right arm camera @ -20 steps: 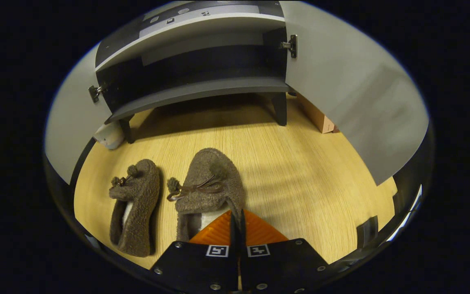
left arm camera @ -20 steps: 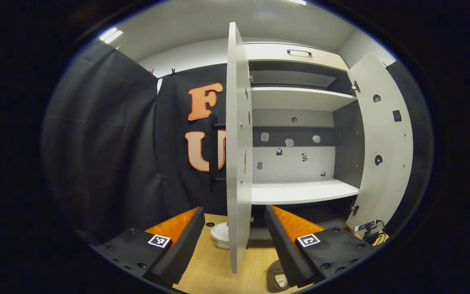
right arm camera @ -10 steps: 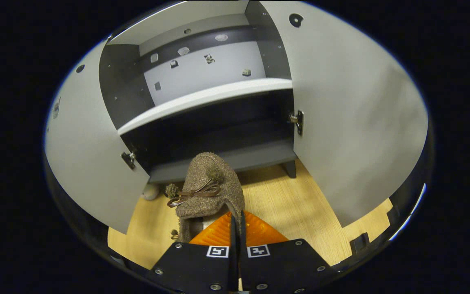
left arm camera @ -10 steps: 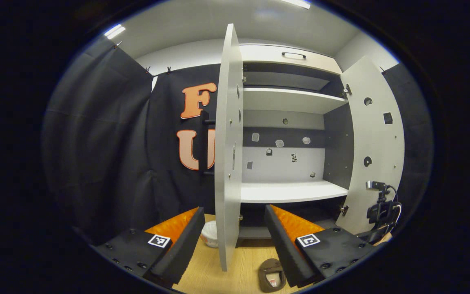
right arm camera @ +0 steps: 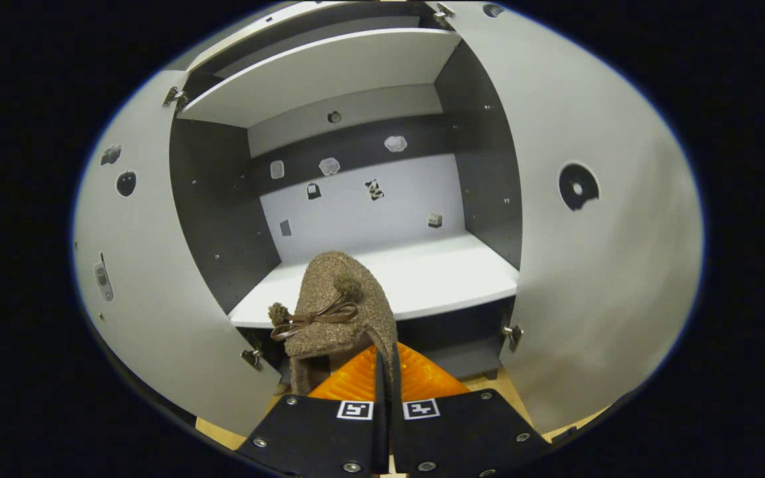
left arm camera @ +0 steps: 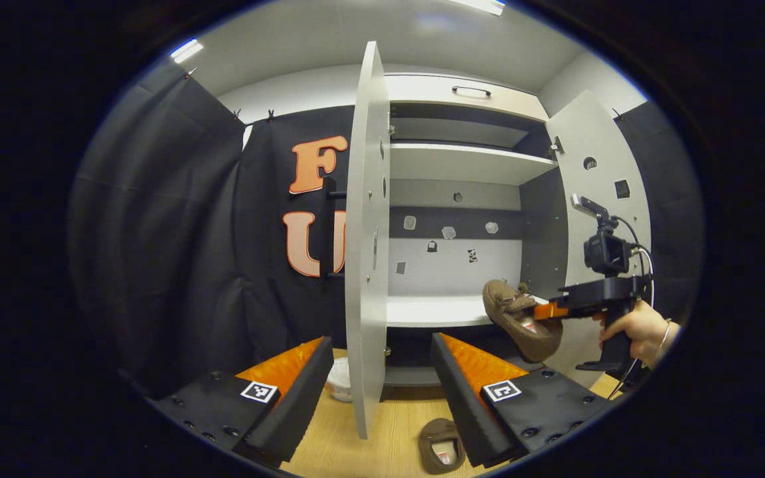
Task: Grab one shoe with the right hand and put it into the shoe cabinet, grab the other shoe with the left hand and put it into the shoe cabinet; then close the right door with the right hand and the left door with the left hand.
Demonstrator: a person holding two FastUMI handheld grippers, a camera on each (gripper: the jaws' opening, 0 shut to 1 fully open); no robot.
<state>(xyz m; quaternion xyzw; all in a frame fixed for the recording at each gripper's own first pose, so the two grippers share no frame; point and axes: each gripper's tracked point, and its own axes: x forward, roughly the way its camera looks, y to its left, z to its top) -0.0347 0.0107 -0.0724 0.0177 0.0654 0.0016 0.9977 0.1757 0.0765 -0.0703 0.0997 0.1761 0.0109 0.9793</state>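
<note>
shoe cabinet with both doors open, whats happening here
A person is loading a pair of brown fuzzy slippers into the shoe cabinet. The right gripper is shut on one slipper, held up in front of the white middle shelf. The left gripper is open and holds nothing; the other slipper lies on the wooden floor below it.

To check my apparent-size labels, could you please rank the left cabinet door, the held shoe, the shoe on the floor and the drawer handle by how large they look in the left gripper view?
1. left cabinet door, nearest the camera, so enlarged.
2. held shoe, in the right gripper.
3. shoe on the floor, partly hidden, so this rank is unsure.
4. drawer handle.
</note>
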